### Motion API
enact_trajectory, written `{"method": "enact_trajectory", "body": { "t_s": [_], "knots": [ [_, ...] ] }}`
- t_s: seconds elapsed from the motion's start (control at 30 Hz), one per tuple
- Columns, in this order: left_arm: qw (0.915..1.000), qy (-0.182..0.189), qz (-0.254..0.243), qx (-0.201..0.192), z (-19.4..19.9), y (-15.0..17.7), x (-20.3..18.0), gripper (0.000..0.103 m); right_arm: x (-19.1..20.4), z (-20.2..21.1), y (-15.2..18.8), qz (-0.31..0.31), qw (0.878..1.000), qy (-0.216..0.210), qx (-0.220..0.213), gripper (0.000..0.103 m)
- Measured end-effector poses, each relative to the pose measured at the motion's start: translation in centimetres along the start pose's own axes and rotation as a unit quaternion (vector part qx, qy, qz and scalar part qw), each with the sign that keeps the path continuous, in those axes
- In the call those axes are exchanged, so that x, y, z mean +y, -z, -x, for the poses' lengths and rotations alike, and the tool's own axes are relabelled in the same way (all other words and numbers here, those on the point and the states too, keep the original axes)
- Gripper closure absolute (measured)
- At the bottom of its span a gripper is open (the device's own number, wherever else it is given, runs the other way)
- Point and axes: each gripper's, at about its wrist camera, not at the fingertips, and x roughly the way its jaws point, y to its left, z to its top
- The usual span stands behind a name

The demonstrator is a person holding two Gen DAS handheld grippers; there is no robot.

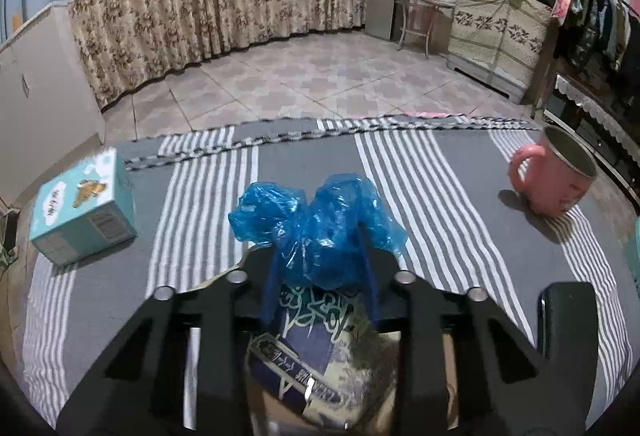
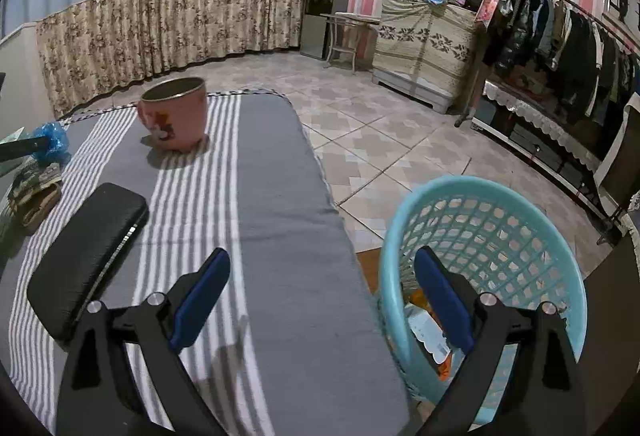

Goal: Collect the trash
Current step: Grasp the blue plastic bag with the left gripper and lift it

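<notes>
Between the blue pads of your left claw (image 1: 320, 276) sits a crumpled blue plastic bag (image 1: 316, 224), pinched at its lower part, with a printed wrapper (image 1: 316, 348) bunched beneath it inside the claw's frame. At 9 o'clock from that claw a pale blue carton (image 1: 82, 207) lies near the left edge of the bench (image 1: 420, 195); at 2 o'clock a pink mug (image 1: 554, 175) stands close to the far right corner; at 4 o'clock a black case (image 1: 564, 320) lies flat. Between them the striped cloth is bare, so you have free room straight ahead to the far edge, where tiled floor (image 1: 320, 75) begins.

Your right claw (image 2: 320, 296) is spread wide and holds nothing. It straddles the right edge of the bench (image 2: 280, 195): the left finger over the cloth, the right finger over a light blue mesh basket (image 2: 500, 228) standing on the floor just beside that edge, with some wrappers at its bottom. From this claw the black case (image 2: 88, 260) is at 10 o'clock and the pink mug (image 2: 176, 115) at 11 o'clock. Beyond, open tiled floor (image 2: 380, 135) runs to a floral curtain (image 2: 160, 19) and a clothes rail (image 2: 560, 31) at 2 o'clock.
</notes>
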Motion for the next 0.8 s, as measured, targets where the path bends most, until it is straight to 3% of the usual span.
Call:
{"method": "enact_trajectory", "body": {
  "t_s": [0.27, 0.43, 0.57, 0.67, 0.8],
  "knots": [
    [0.9971, -0.046, -0.022, -0.057, 7.0, 1.7, 3.4, 0.075, 5.3, 1.3, -2.1, 0.038, 0.999, -0.036, -0.014, 0.011],
    [0.9956, -0.072, -0.004, -0.06, 7.5, 3.0, 7.1, 0.075, 10.7, 0.8, -3.7, 0.056, 0.995, -0.084, -0.006, 0.011],
    [0.9951, -0.064, 0.039, -0.064, 7.1, 3.6, 9.6, 0.075, 15.4, 0.7, -5.1, 0.07, 0.991, -0.114, -0.004, 0.011],
    [0.9949, -0.054, 0.048, -0.07, 6.9, 3.7, 10.2, 0.075, 18.3, 0.0, -6.2, 0.077, 0.988, -0.133, 0.003, 0.011],
    [0.9944, -0.07, 0.033, -0.072, 6.4, 4.2, 10.2, 0.075, 22.6, -1.4, -6.6, 0.094, 0.984, -0.152, 0.018, 0.011]
  ]
}}
